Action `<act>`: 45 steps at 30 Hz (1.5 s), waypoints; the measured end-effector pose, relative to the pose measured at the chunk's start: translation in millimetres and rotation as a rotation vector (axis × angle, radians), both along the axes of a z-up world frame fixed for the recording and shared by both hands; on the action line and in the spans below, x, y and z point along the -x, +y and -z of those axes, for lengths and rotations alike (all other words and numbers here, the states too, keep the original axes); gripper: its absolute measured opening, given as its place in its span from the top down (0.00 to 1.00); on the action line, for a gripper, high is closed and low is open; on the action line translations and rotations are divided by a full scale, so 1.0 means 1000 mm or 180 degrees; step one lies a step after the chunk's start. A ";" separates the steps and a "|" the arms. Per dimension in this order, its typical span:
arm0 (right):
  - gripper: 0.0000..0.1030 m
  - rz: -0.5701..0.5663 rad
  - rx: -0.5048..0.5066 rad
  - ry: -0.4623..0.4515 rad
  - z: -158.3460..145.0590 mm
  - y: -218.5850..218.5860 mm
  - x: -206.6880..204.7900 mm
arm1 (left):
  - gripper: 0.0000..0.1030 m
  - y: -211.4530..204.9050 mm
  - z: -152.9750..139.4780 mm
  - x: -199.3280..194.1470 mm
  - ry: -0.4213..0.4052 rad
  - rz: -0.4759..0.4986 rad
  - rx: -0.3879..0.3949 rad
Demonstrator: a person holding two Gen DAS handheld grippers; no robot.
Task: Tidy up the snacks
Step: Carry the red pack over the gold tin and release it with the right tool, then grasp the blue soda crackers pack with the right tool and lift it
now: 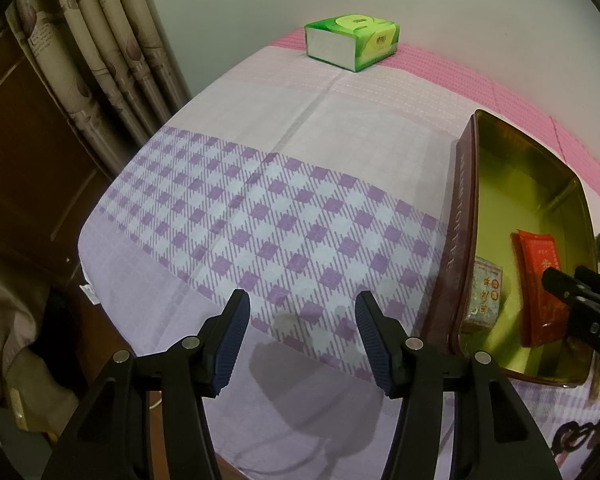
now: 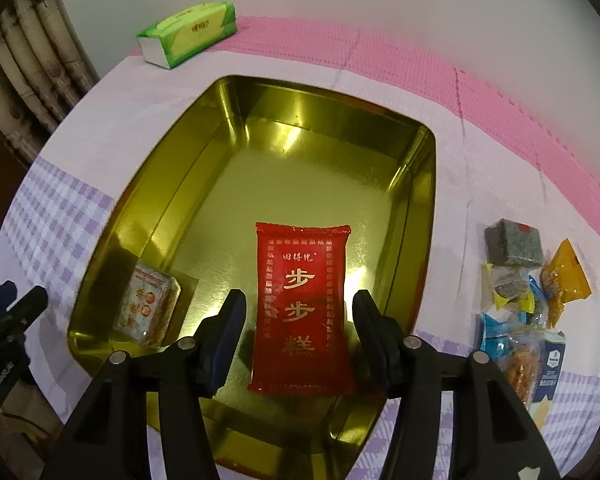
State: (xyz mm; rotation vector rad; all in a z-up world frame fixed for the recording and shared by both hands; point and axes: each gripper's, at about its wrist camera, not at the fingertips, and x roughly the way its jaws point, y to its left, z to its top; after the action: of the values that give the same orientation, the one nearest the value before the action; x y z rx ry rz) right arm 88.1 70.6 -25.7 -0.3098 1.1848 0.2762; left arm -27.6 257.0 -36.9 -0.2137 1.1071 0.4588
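A gold-lined tin [image 2: 172, 184] with a brown outer wall [image 1: 456, 240] stands on the checked cloth. In it lie a red snack packet [image 2: 302, 308] with gold characters and a small pale wrapped snack [image 2: 148, 308]; both show in the left wrist view, the red packet [image 1: 540, 280] and the pale snack [image 1: 485, 292]. My right gripper [image 2: 299, 304] is open over the tin, its fingers either side of the red packet, not gripping it. My left gripper [image 1: 302, 308] is open and empty above the cloth, left of the tin. Several loose snacks [image 2: 528, 292] lie right of the tin.
A green tissue pack [image 1: 352, 40] sits at the table's far edge by the wall; it also shows in the right wrist view [image 2: 188, 32]. Curtains [image 1: 100, 40] and a wooden cabinet [image 1: 28, 160] stand left of the table. The table's left edge drops off nearby.
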 end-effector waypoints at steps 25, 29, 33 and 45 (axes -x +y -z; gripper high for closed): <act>0.46 0.0867 -0.0004 -0.0302 -0.059 -0.223 0.021 | 0.46 -0.004 -0.004 -0.001 0.0014 0.0049 -0.0176; 0.46 0.1038 0.0005 -0.0199 -0.045 -0.256 0.028 | 0.46 -0.009 -0.007 -0.001 0.0018 0.0083 -0.0223; 0.45 0.1087 -0.0027 -0.0079 -0.029 -0.266 0.032 | 0.46 -0.016 -0.015 -0.001 -0.0023 0.0132 -0.0131; 0.44 0.1016 -0.0170 0.0036 0.003 -0.263 0.019 | 0.46 -0.079 -0.045 -0.009 -0.0097 0.0562 -0.0203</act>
State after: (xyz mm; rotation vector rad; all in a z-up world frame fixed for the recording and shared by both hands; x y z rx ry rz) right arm 69.6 -192.5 -28.8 -0.0695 1.2163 0.0308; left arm -18.3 177.7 8.3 -0.0661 1.0696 0.3316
